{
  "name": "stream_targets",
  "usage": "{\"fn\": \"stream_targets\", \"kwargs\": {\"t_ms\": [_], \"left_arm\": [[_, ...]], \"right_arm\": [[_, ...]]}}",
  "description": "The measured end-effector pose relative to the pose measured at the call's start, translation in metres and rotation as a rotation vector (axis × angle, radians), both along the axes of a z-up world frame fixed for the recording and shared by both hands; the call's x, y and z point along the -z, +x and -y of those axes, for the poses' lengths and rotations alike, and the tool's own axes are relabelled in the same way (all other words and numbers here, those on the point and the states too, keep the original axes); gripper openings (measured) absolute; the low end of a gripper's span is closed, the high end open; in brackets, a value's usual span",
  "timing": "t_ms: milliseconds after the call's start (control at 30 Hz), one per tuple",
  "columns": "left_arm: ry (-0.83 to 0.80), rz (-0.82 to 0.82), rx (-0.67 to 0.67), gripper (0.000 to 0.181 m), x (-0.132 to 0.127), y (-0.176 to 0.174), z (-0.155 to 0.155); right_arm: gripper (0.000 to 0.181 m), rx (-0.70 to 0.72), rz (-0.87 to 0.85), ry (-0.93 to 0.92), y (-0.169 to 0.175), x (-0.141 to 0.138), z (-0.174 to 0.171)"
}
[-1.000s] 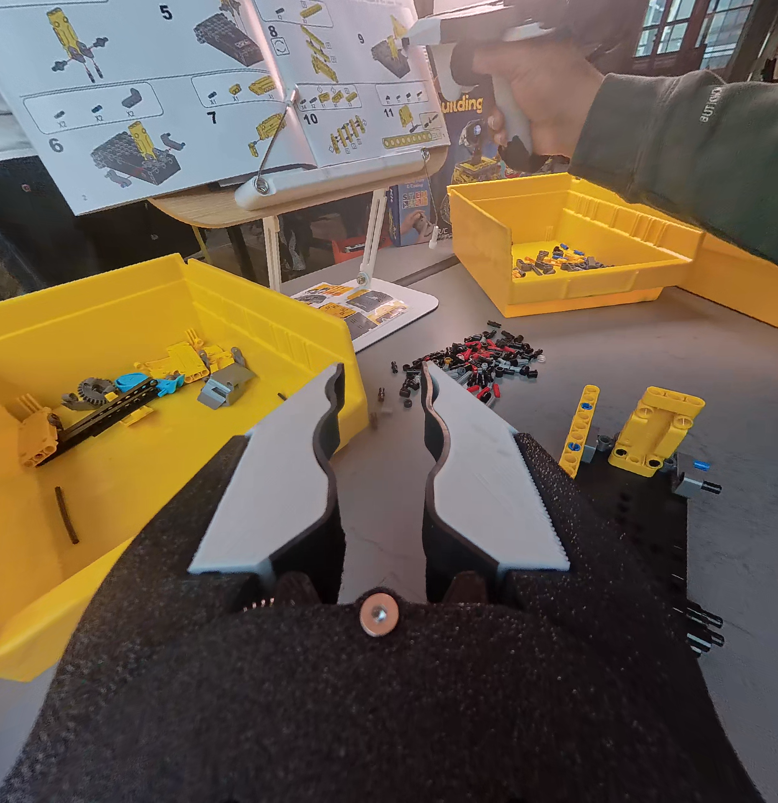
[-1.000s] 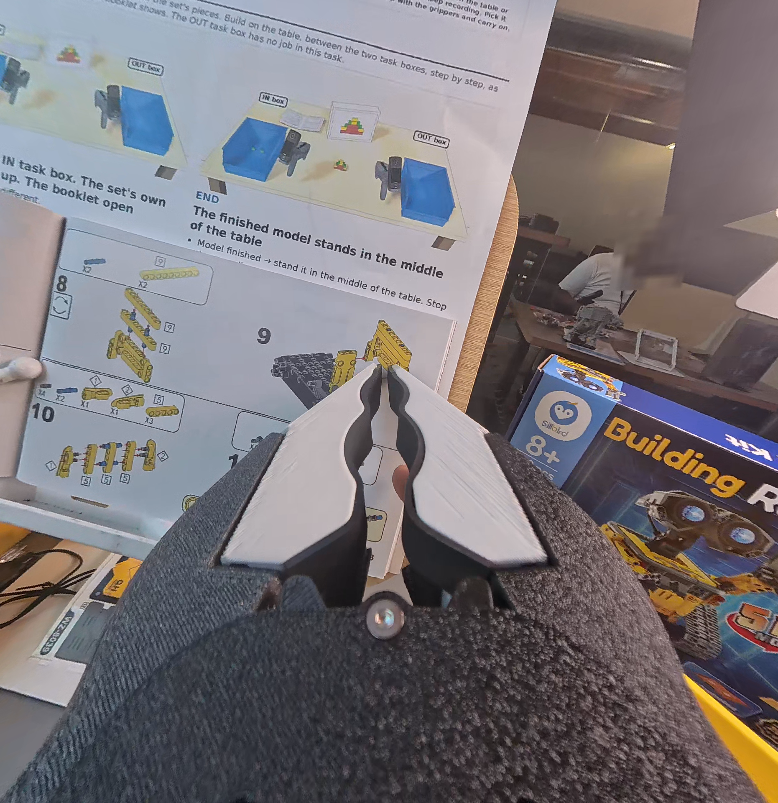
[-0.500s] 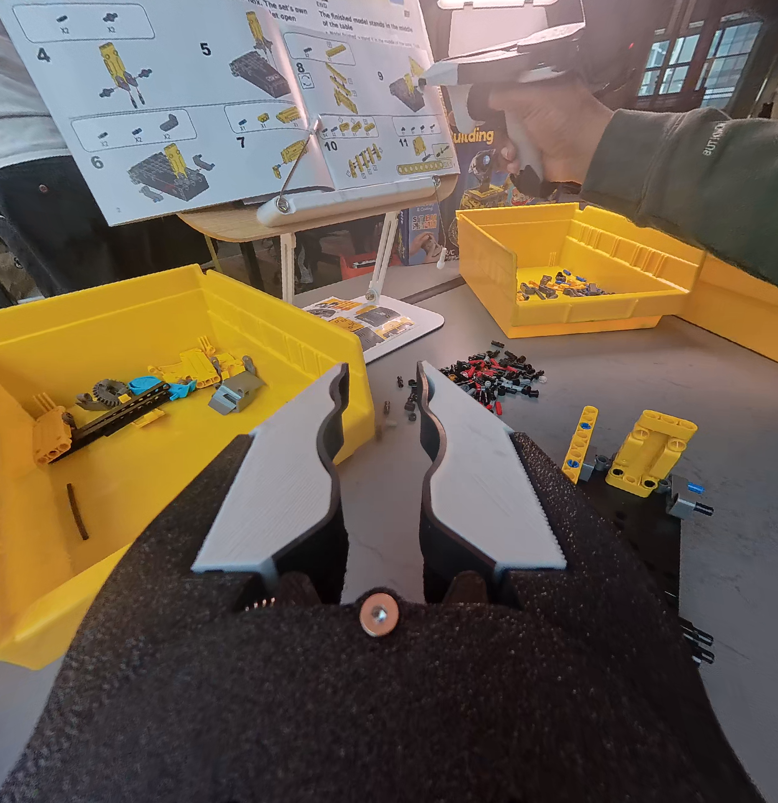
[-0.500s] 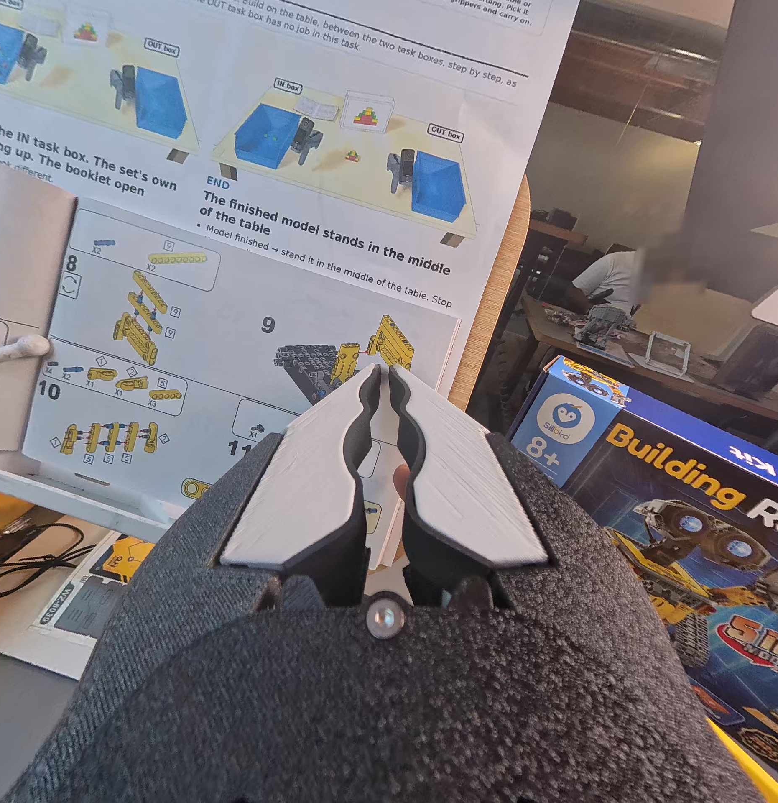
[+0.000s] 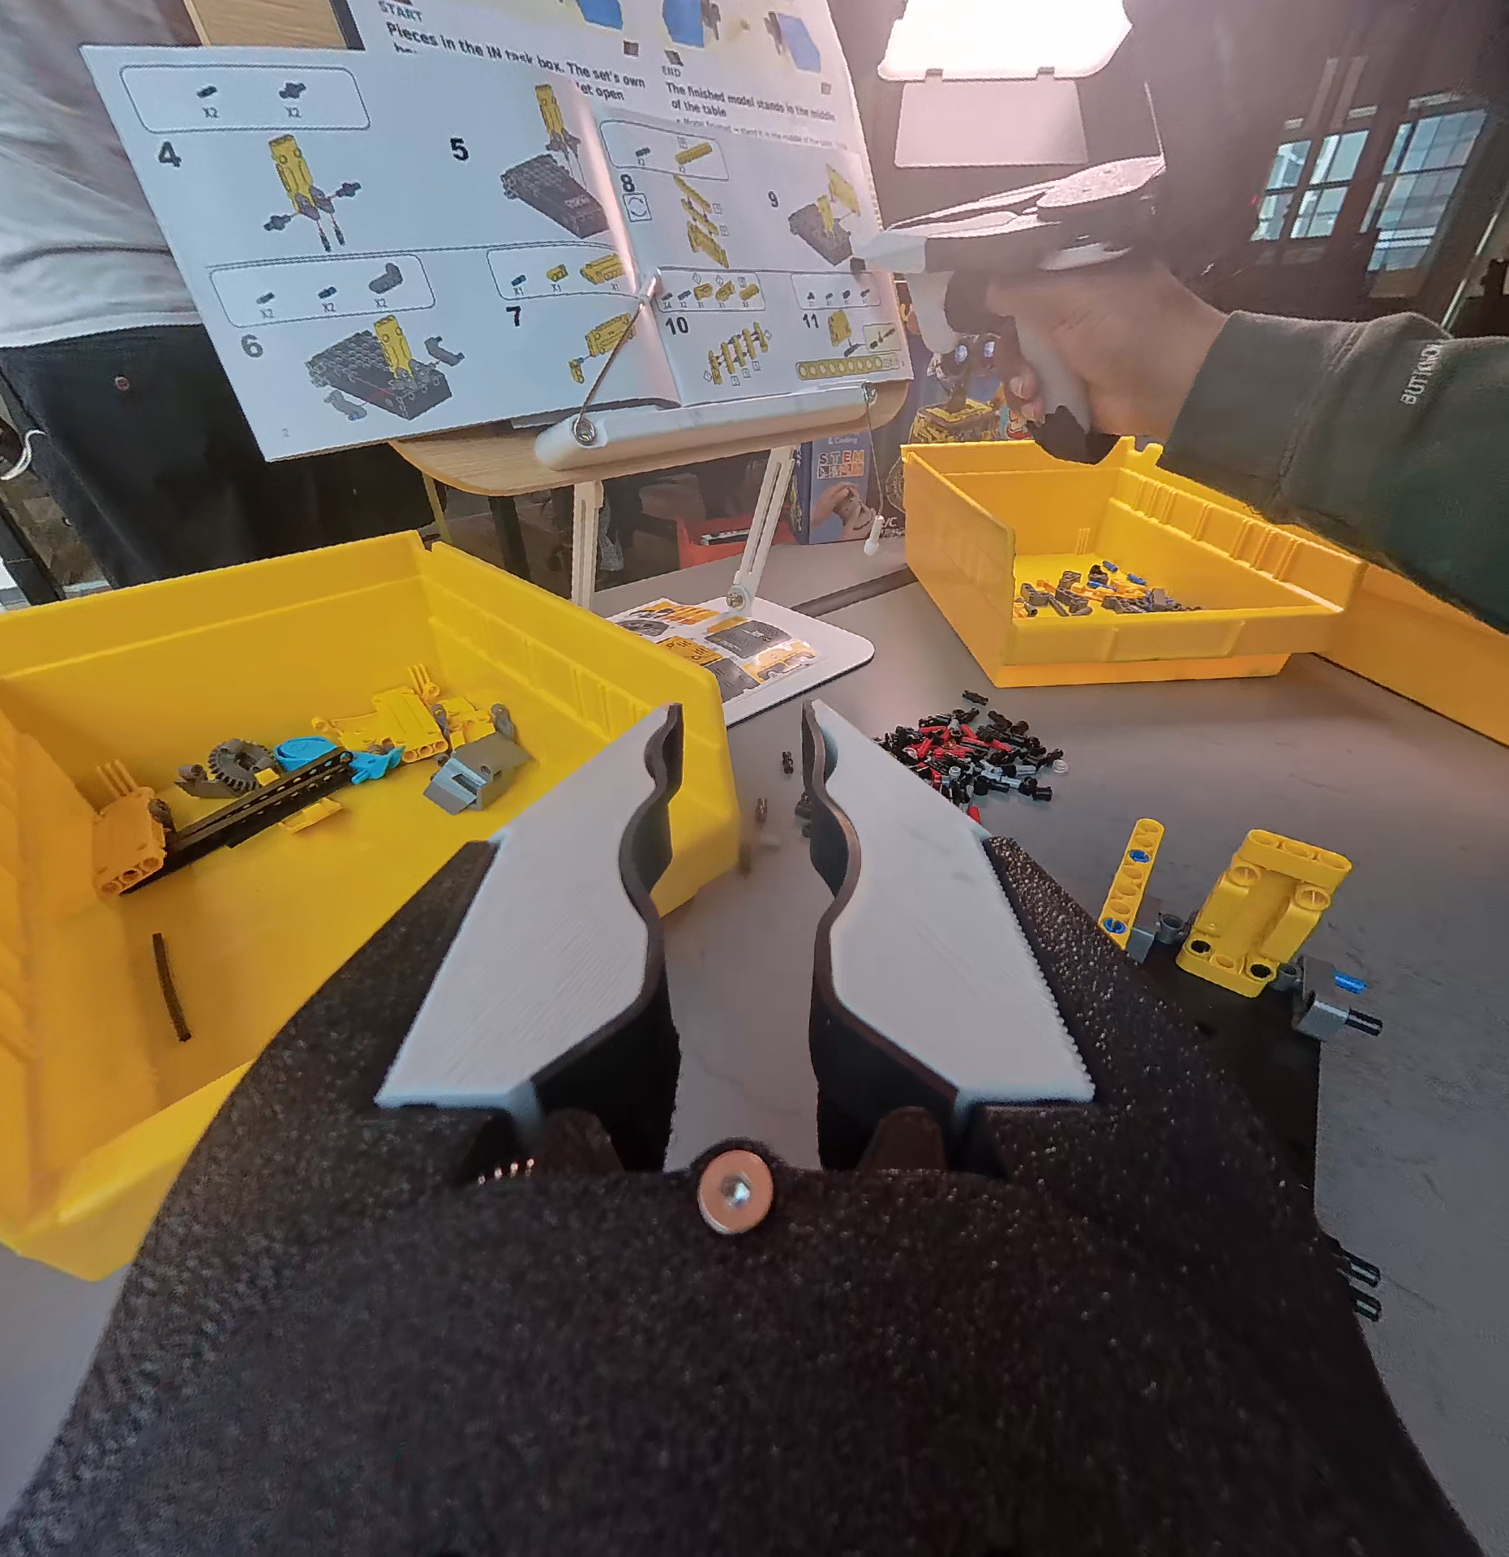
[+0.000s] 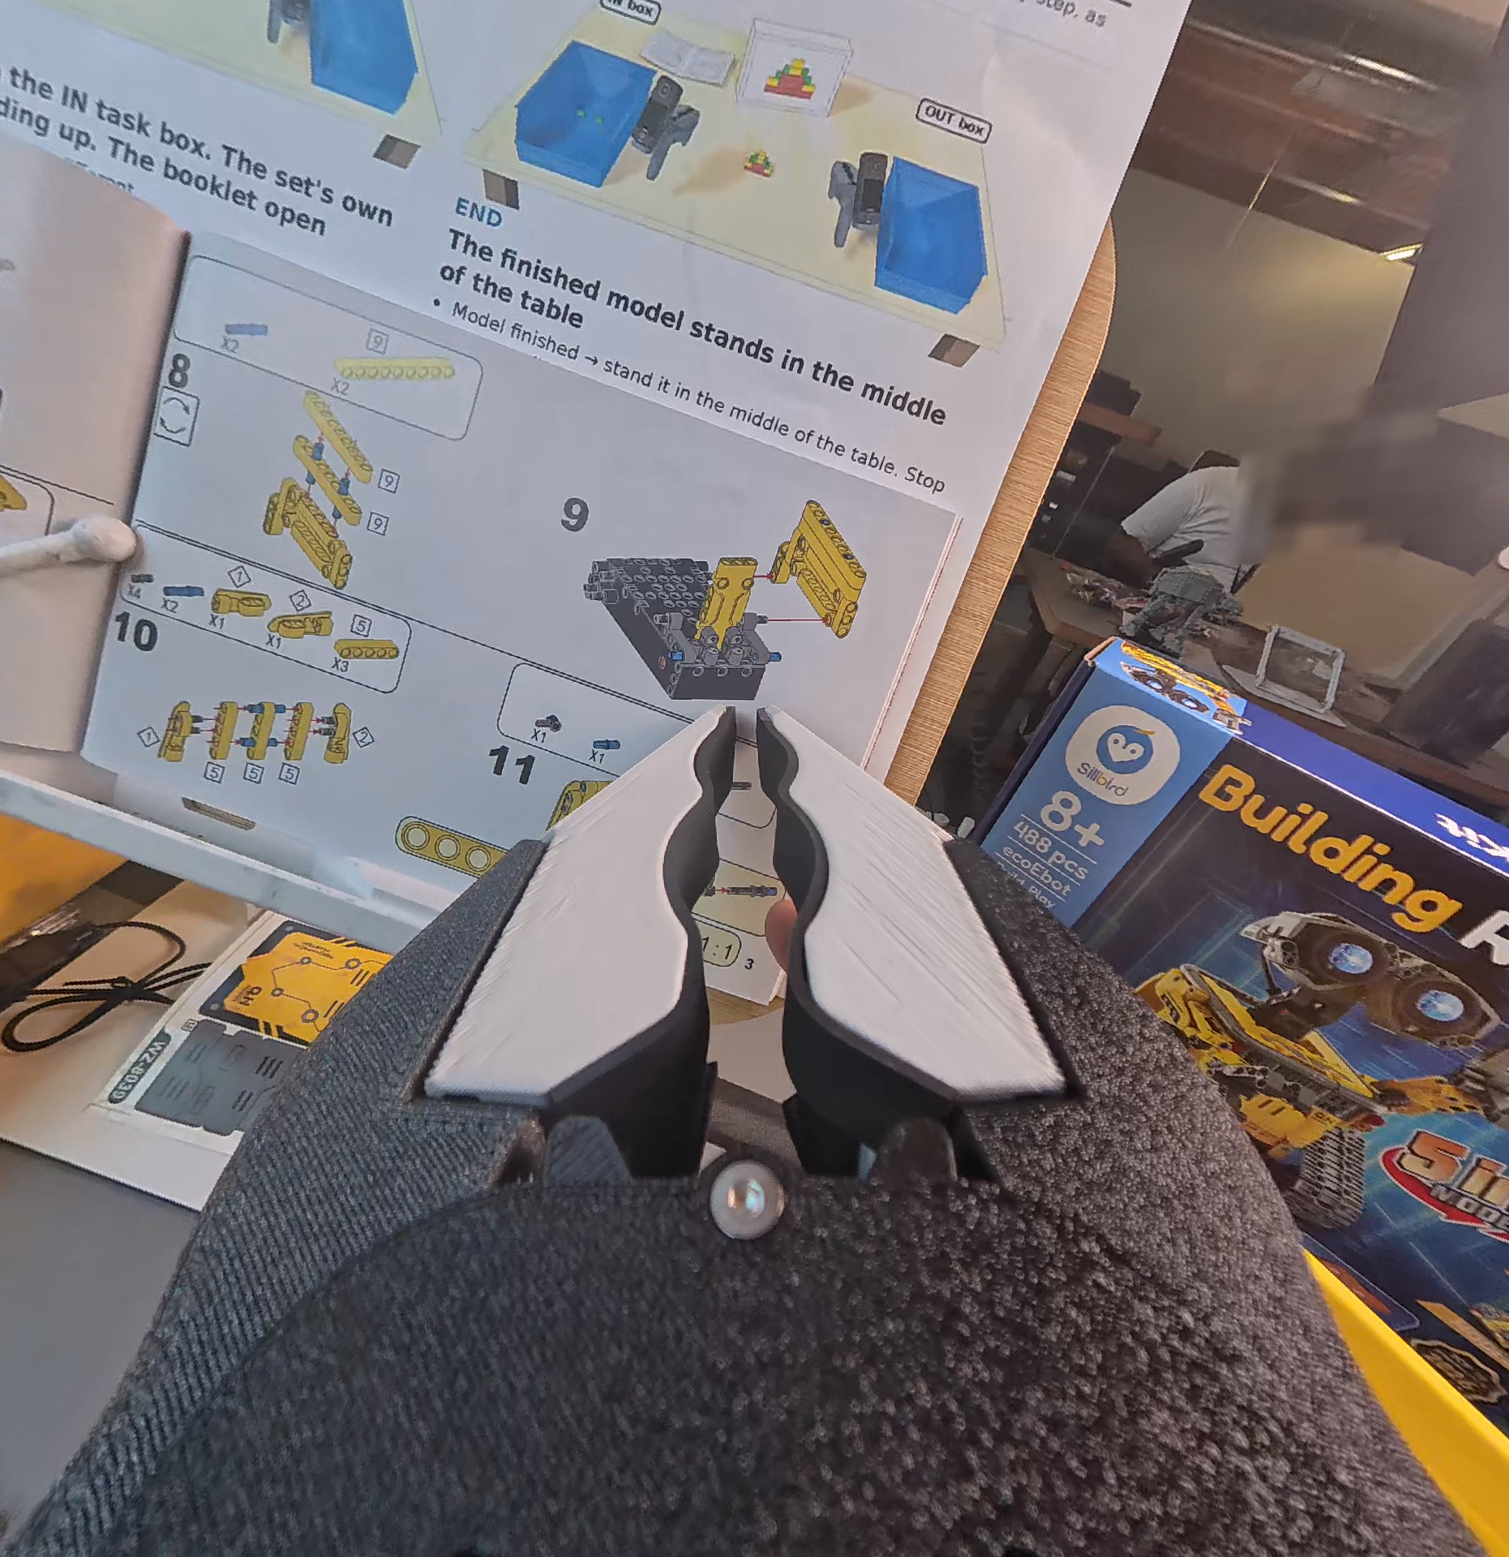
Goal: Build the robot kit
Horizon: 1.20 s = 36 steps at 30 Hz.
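Your left gripper (image 5: 738,741) hangs over the grey table (image 5: 1239,783) with its jaws apart and nothing between them. Just beyond its fingertips (image 5: 818,733), a few stray black pins lie on the table. Immediately to the left stands a yellow bin (image 5: 186,607) holding yellow, grey, black and blue building parts, its near right corner just beside the left finger. To the right and a little farther lies a pile of small black and red pins (image 5: 970,754). Nearer on the right, a yellow beam (image 5: 1134,876) and a yellow bracket block (image 5: 1260,914) rest on or against a black base assembly (image 5: 1222,1011), most of it hidden behind the gripper body. Farther right sits a second yellow bin (image 5: 1104,640) with a few small parts.

Your right gripper (image 6: 745,716) is raised in front of the open instruction booklet (image 6: 498,590), which rests on a stand (image 5: 700,425). Its jaws are nearly together, with a narrow slit at the tips and nothing clamped. The tips point at the lower right part of the right-hand page; whether they touch the paper cannot be told. To the right of the booklet stands a blue building-kit box (image 6: 1290,944).
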<state>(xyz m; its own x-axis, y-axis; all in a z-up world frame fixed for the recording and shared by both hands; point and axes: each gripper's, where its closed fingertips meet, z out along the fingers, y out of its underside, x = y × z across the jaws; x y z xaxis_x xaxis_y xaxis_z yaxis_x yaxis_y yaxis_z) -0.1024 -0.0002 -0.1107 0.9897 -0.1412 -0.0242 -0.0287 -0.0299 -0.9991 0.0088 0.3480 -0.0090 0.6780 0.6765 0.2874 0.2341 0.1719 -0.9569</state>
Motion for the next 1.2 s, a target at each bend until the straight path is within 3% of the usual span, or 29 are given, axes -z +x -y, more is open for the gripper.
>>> {"fn": "stream_targets", "kwargs": {"t_ms": [467, 600, 767, 933, 1200], "left_arm": [[-0.017, 0.001, 0.014, 0.026, 0.005, 0.004, -0.002], [-0.037, 0.005, 0.024, 0.026, 0.01, 0.006, -0.004], [-0.057, 0.007, 0.036, 0.026, 0.016, 0.01, -0.006], [-0.067, -0.003, 0.034, 0.026, 0.019, 0.009, -0.006], [-0.073, -0.004, 0.053, 0.026, 0.02, 0.014, -0.006]], "right_arm": [[0.005, -0.006, 0.007, 0.003, -0.002, 0.0, 0.002], [0.007, -0.154, -0.02, 0.035, -0.034, -0.009, 0.046], [0.011, -0.283, 0.075, 0.059, -0.098, 0.012, 0.103], [0.009, -0.211, 0.064, -0.005, -0.127, 0.028, 0.109], [0.006, -0.168, 0.038, -0.038, -0.115, 0.026, 0.099]]}}
